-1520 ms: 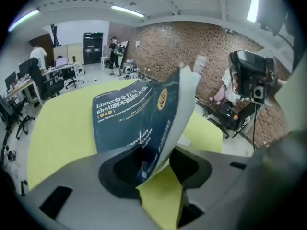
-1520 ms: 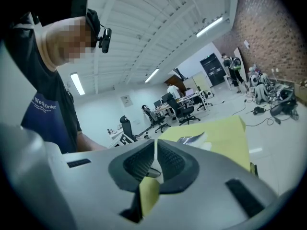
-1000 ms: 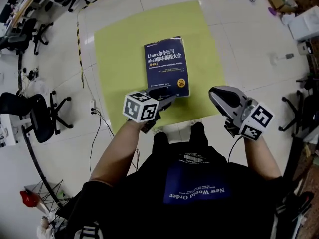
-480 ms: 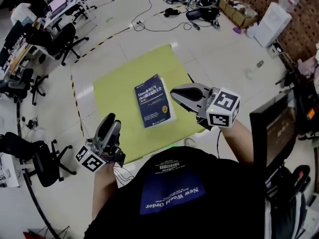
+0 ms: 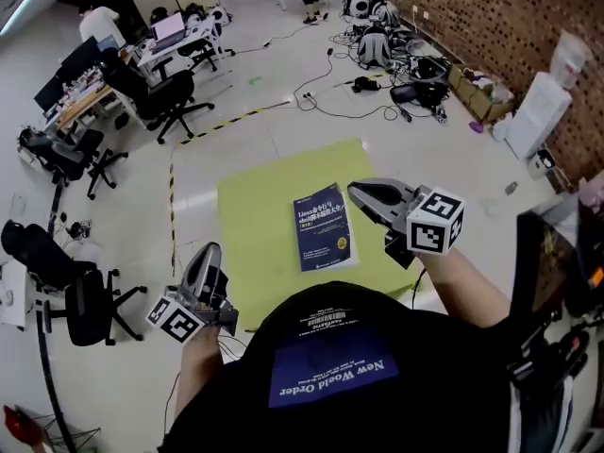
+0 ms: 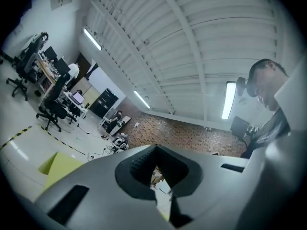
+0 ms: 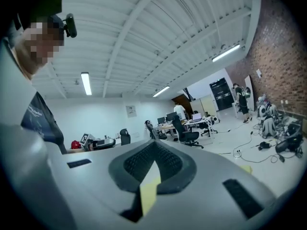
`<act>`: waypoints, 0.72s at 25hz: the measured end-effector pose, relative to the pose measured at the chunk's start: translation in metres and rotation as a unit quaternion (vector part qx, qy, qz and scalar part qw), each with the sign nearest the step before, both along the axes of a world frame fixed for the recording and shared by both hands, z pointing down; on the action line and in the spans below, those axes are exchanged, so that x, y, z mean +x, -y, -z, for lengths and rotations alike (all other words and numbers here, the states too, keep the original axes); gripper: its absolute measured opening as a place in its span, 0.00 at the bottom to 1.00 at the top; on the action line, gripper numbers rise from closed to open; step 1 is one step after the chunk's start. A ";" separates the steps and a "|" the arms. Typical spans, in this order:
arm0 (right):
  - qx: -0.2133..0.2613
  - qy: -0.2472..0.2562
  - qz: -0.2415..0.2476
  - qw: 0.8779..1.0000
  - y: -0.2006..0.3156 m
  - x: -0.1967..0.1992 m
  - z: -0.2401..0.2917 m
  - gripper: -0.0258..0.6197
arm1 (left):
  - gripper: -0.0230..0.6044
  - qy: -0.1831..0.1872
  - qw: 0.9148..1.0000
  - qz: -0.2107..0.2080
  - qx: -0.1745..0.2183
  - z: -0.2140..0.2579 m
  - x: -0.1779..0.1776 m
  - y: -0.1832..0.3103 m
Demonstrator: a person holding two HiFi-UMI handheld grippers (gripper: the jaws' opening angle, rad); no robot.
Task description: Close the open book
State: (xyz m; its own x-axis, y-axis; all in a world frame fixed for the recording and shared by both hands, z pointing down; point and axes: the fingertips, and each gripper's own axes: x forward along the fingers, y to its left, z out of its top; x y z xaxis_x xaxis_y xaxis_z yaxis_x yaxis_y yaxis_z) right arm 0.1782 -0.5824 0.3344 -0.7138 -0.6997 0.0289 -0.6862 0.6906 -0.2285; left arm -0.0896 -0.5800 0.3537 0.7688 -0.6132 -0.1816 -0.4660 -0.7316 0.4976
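Now the blue book (image 5: 324, 240) lies shut, cover up, on the yellow-green mat (image 5: 255, 217) on the floor; the left gripper (image 5: 211, 251) is up in the air by the mat's left edge, well apart from the book; its jaws have just been closing and are together, with nothing between them; the right gripper (image 5: 359, 192) shows beside the book's top right corner, jaws together too, holding nothing.
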 end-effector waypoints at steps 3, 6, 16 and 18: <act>-0.021 -0.008 -0.008 1.000 -0.001 0.004 -0.008 0.02 | 0.05 -0.002 1.000 -0.007 -0.003 -0.001 0.005 0.000; -0.029 -0.009 -0.006 1.000 0.001 0.007 -0.014 0.02 | 0.05 -0.005 1.000 -0.007 -0.005 0.000 0.010 0.002; -0.025 -0.023 0.012 0.999 0.007 0.001 -0.021 0.01 | 0.05 0.002 1.000 -0.008 -0.012 -0.003 0.013 0.008; -0.023 -0.022 0.014 0.999 0.006 0.001 -0.020 0.02 | 0.05 0.004 1.000 -0.009 -0.014 -0.004 0.014 0.008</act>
State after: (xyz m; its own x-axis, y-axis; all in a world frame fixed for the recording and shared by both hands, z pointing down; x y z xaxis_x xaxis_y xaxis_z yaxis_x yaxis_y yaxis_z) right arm 0.1789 -0.5886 0.3545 -0.7304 -0.6767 0.0927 -0.6770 0.6991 -0.2302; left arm -0.0753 -0.5877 0.3574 0.7812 -0.6036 -0.1594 -0.4563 -0.7263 0.5141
